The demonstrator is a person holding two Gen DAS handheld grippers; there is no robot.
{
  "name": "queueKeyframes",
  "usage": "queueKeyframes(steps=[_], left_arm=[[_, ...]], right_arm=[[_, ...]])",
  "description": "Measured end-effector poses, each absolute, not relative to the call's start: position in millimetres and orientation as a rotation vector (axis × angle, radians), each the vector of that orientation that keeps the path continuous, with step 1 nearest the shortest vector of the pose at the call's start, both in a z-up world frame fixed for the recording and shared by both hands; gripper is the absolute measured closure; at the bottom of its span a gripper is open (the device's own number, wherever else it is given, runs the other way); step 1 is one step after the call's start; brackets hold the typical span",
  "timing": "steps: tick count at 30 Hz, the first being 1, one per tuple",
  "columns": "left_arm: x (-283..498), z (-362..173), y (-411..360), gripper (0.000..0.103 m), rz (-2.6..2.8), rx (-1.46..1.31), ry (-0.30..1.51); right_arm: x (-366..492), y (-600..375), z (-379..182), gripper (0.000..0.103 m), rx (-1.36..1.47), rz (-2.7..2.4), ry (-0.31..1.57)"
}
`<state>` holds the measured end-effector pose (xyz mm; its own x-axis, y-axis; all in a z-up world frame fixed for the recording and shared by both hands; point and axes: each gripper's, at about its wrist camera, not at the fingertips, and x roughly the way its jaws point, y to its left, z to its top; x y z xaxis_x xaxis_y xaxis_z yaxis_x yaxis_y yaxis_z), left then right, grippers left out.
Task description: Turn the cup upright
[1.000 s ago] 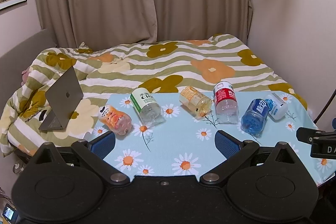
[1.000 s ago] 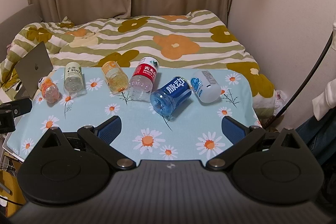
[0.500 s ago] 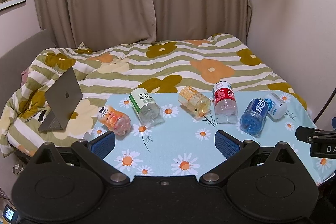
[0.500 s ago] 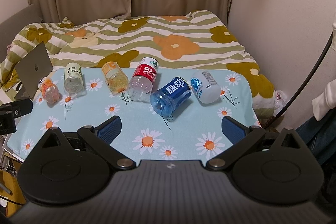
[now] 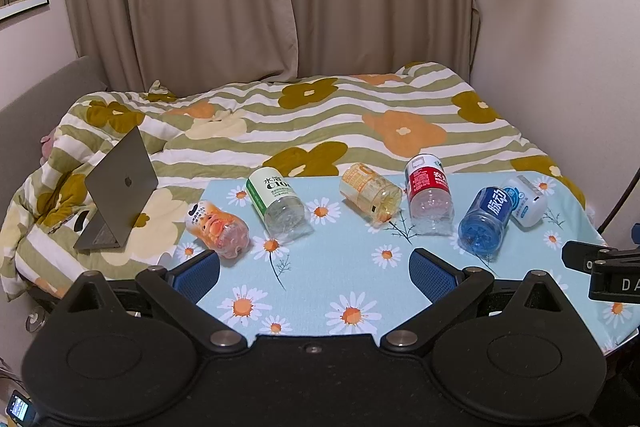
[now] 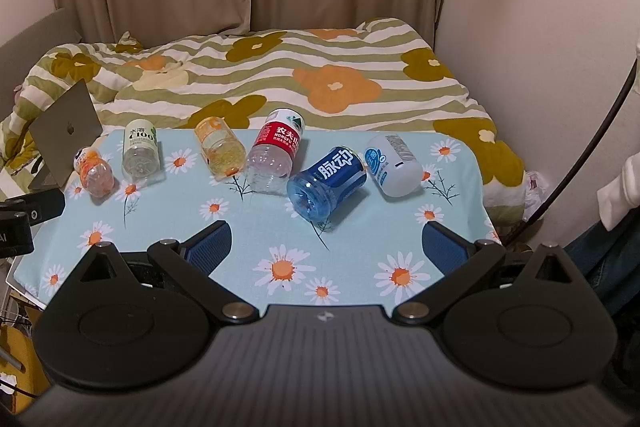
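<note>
Several bottle-cut cups lie on their sides in a row on the daisy tablecloth [image 5: 340, 267]: an orange cup [image 5: 218, 229], a green-labelled clear cup [image 5: 278, 203], a yellow cup [image 5: 370, 191], a red-labelled cup [image 5: 428, 193], a blue cup [image 5: 486, 219] and a white cup [image 5: 524, 201]. They also show in the right wrist view, the blue cup [image 6: 328, 181] and white cup [image 6: 394, 165] nearest. My left gripper [image 5: 314, 271] is open and empty, short of the row. My right gripper [image 6: 326, 247] is open and empty, in front of the blue cup.
A bed with a striped flower duvet [image 5: 320, 123] lies behind the table. An open laptop [image 5: 118, 191] stands on it at the left. Curtains and walls close the back and right. A black cable [image 6: 592, 143] hangs at the right.
Both views have shifted only slightly; the cups lie where they were and both grippers stay open.
</note>
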<state>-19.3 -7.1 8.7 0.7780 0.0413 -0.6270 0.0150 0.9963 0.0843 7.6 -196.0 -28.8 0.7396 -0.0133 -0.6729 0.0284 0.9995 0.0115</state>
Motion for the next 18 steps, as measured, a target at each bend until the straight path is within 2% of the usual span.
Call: queueKeyframes(steps=[18], left_arm=[[-4.5, 15.6, -32.2, 0.000, 0.091, 0.078, 0.669]], right_arm=[[30.5, -223.5, -24.2, 0.000, 0.033, 0.069, 0.733]])
